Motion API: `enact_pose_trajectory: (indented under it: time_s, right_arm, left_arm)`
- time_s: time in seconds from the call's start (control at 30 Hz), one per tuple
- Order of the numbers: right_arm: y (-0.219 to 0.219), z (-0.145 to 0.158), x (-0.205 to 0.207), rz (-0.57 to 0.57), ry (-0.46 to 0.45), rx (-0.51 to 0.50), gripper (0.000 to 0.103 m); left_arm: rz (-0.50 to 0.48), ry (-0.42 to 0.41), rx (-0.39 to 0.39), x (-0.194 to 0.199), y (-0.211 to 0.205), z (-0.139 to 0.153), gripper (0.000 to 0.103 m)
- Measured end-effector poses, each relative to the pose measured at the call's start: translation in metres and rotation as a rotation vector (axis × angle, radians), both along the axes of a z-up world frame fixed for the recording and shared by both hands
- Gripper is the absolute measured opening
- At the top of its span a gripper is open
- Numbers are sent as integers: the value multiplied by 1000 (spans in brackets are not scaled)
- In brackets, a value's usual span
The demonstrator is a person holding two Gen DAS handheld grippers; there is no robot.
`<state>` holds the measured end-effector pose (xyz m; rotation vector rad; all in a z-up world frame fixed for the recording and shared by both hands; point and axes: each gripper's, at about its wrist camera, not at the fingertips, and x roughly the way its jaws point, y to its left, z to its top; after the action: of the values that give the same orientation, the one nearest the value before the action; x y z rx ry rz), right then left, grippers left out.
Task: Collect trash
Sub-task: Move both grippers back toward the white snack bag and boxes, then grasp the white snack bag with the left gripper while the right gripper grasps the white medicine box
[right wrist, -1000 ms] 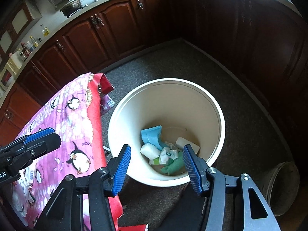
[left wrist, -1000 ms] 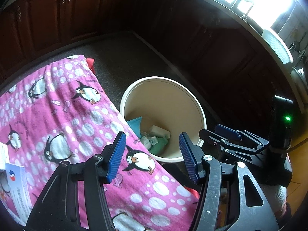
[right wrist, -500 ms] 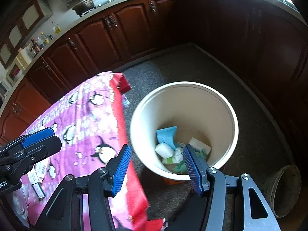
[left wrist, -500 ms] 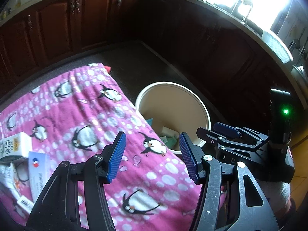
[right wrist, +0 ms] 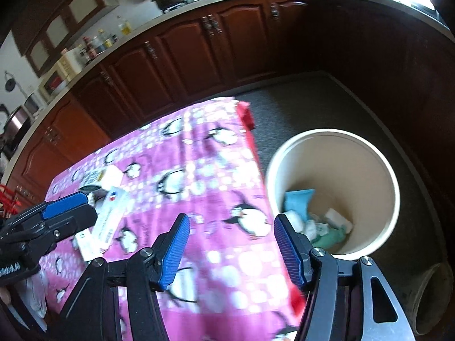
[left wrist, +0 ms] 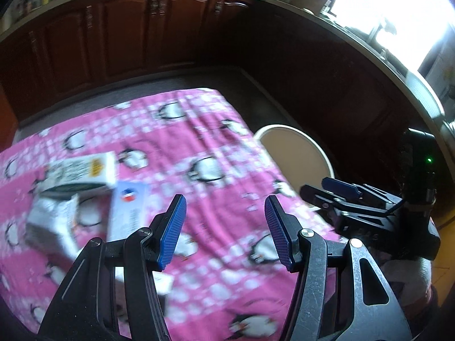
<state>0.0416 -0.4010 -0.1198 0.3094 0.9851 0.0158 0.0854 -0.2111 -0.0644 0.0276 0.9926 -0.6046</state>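
I see my left claw [left wrist: 224,228] apart and empty; my right claw [right wrist: 230,251], just opening wider, holds nothing. Blurred cartons [left wrist: 82,174] lie beyond on the penguin cloth [left wrist: 199,142], whose edge cuts off the bin [right wrist: 332,193] with trash [right wrist: 298,199] inside.

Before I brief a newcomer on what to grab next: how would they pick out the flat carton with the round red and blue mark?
Find the pink penguin-print cloth covering the table. Some pale cartons lie clustered on it, far from the cream round bin. Yours is the flat white carton, the one bearing a round red and blue mark.
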Motion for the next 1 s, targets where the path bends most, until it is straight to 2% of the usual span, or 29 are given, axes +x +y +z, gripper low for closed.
enact_pose_trajectory:
  time_s: [0.23, 0.4, 0.5, 0.7, 0.83, 1.0]
  right_arm:
    - [47, -3, 8, 105, 10, 9, 59]
    - [73, -4, 12, 158, 12, 15, 61]
    - [89, -4, 13, 193, 12, 19, 61]
    - [123, -10, 12, 294, 34, 74, 61]
    - [141, -17, 14, 348, 56, 112, 61]
    - [161, -29, 17, 399, 88, 114, 63]
  left_arm:
    - [150, 32, 14, 9, 82, -11, 59]
    - [264, 71, 36, 21, 133, -31, 60]
    - [318, 114, 18, 25, 154, -43, 60]
    - [362, 128, 17, 32, 165, -56, 60]
    - [355, 117, 68, 42, 151, -62, 60]
    - [357, 113, 174, 55, 131, -79, 60]
